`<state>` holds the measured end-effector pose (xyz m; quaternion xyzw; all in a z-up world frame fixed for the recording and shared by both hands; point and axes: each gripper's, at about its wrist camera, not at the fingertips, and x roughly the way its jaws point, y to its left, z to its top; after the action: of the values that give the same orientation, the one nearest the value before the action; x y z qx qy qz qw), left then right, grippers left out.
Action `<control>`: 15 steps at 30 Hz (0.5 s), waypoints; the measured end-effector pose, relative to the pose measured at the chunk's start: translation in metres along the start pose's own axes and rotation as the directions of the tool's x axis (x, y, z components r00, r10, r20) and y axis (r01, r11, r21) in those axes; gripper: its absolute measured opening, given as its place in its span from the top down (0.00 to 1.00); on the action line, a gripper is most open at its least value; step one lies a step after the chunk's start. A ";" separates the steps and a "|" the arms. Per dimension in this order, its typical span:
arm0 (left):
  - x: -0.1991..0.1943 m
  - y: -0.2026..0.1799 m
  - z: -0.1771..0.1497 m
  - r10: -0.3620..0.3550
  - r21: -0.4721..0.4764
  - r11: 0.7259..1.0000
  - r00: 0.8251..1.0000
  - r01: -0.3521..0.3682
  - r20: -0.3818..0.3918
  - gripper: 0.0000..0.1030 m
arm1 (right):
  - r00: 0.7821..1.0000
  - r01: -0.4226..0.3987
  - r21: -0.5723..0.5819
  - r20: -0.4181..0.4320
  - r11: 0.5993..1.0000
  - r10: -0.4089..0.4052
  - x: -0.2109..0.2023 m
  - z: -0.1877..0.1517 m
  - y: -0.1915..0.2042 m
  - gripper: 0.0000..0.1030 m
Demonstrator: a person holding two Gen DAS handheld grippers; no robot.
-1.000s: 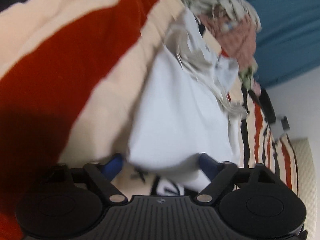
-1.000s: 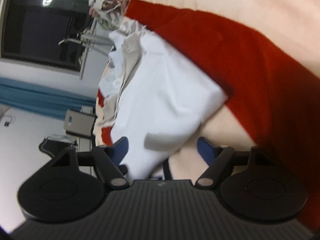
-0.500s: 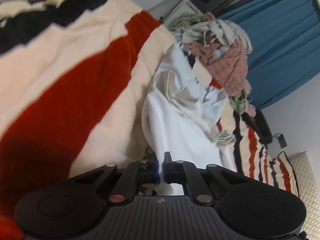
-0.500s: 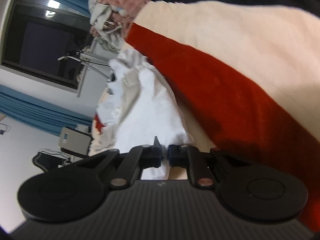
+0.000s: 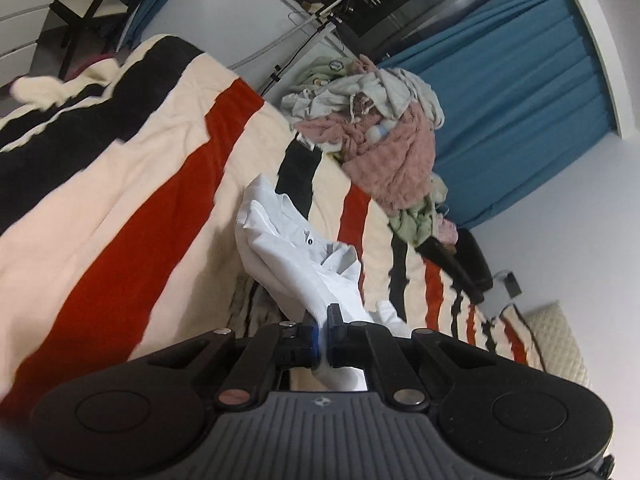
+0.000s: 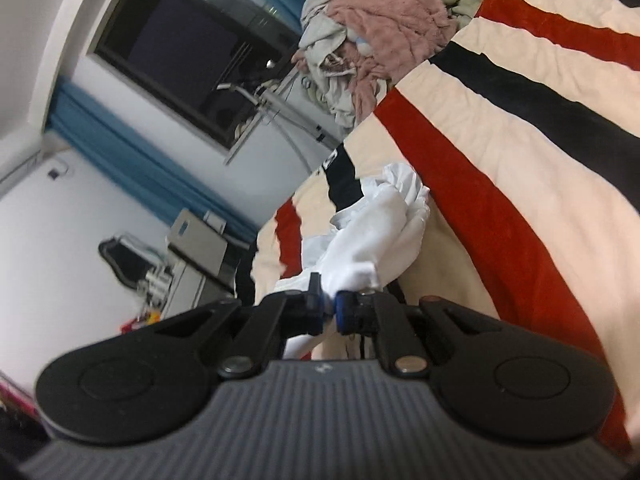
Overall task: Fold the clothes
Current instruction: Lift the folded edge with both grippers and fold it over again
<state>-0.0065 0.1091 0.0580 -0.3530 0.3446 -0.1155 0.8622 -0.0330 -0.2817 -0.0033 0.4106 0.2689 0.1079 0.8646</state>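
A white collared shirt (image 5: pixel 296 256) hangs bunched above the striped bed cover (image 5: pixel 140 208). My left gripper (image 5: pixel 323 334) is shut on one edge of it, with cloth pinched between the blue pads. In the right wrist view the same white shirt (image 6: pixel 372 240) stretches away from my right gripper (image 6: pixel 328 312), which is shut on another edge. Both grippers hold the shirt lifted off the cover, its far end still trailing near the cover.
A pile of unfolded clothes, pink and pale green, (image 5: pixel 380 140) lies at the far end of the bed, also in the right wrist view (image 6: pixel 372 36). Blue curtains (image 5: pixel 520 92), a dark window (image 6: pixel 180 64) and a cream pillow (image 5: pixel 556 340) surround the bed.
Both grippers closed on the white shirt, then lifted and pulled back; the shirt has risen off the cover and bunched, and more of the room shows.
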 end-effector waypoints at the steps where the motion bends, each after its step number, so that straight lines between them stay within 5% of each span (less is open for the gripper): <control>1: -0.011 0.001 -0.011 0.007 0.001 1.000 1.000 -0.007 -0.009 0.96 | 1.000 -0.001 0.018 -0.006 1.000 0.001 -0.011 -0.008 -0.003 0.91; 8: -0.055 0.003 -0.066 0.015 -0.004 1.000 1.000 -0.015 -0.018 0.96 | 0.998 0.057 0.023 -0.024 0.998 -0.056 -0.055 -0.056 -0.026 0.91; 15: -0.003 -0.004 -0.009 0.034 -0.118 0.992 0.999 -0.037 -0.027 0.94 | 0.999 0.047 0.072 0.013 0.996 -0.048 -0.001 -0.005 -0.015 0.91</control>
<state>-0.0150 0.1026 0.0578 -0.3961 0.3675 -0.0839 0.8373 -0.0372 -0.2883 -0.0169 0.4358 0.2760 0.0747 0.8534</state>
